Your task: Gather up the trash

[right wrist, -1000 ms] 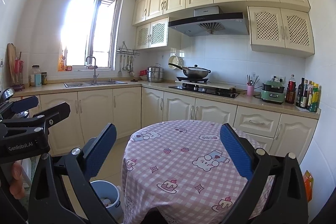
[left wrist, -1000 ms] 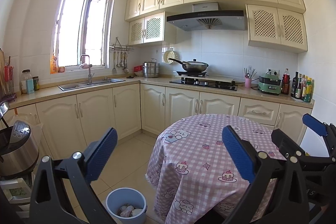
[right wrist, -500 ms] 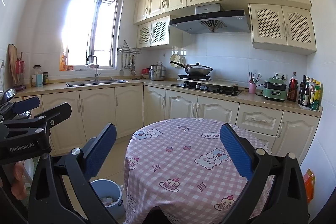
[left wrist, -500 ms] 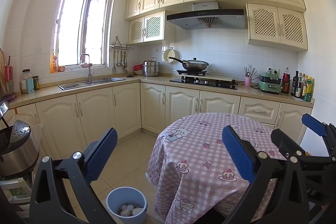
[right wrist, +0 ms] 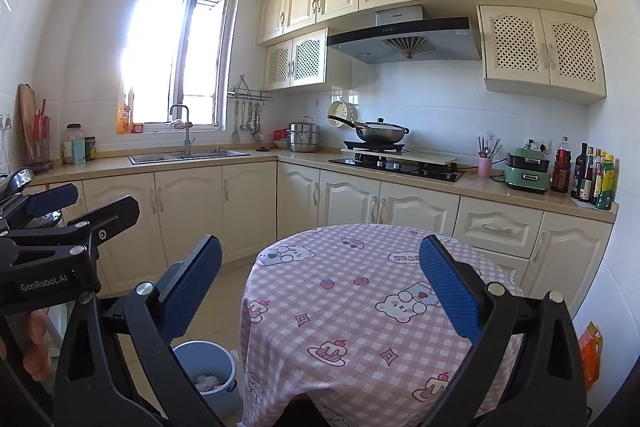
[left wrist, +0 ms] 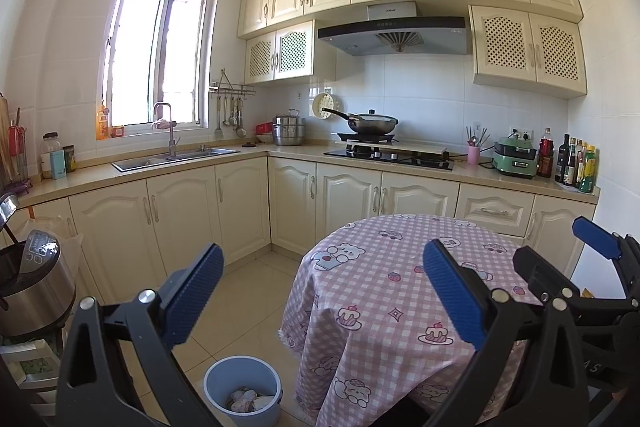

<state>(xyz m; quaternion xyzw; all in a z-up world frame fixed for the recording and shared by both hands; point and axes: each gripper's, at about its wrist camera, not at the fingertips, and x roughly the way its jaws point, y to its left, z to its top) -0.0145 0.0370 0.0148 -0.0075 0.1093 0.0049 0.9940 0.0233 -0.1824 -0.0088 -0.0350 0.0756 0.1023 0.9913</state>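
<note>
While both tools hang in the air above the near edge of the table (left wrist: 384, 267), the left gripper (left wrist: 320, 291) has its blue fingers (left wrist: 192, 291) spread wide with nothing between them, and the right gripper (right wrist: 320, 291) is released in the same way, grasping nothing. In the left wrist view the right tool shows at about 4 o'clock, just beside the left one; in the right wrist view the left tool shows at 9 o'clock, with a person's hand (right wrist: 34, 343) under it.

The table is round and wears a pink checked cloth printed with bears and cakes; its top is bare. The bin (left wrist: 242, 391), a pale blue bucket, stands on the tiled floor (left wrist: 256, 279) just beside the table, at 7 o'clock in both views. The trash (left wrist: 244, 399), some crumpled pale scraps, lies in the bottom of it.

Toward 12 o'clock a wok (left wrist: 370, 123) sits on the stove (left wrist: 390, 157) under the hood. The sink (left wrist: 176, 157) lies below the window (left wrist: 156, 51) at 10 o'clock. Bottles (left wrist: 576, 165) crowd the counter at 3 o'clock. A rice cooker (left wrist: 30, 283) stands at 9 o'clock in the left wrist view.
</note>
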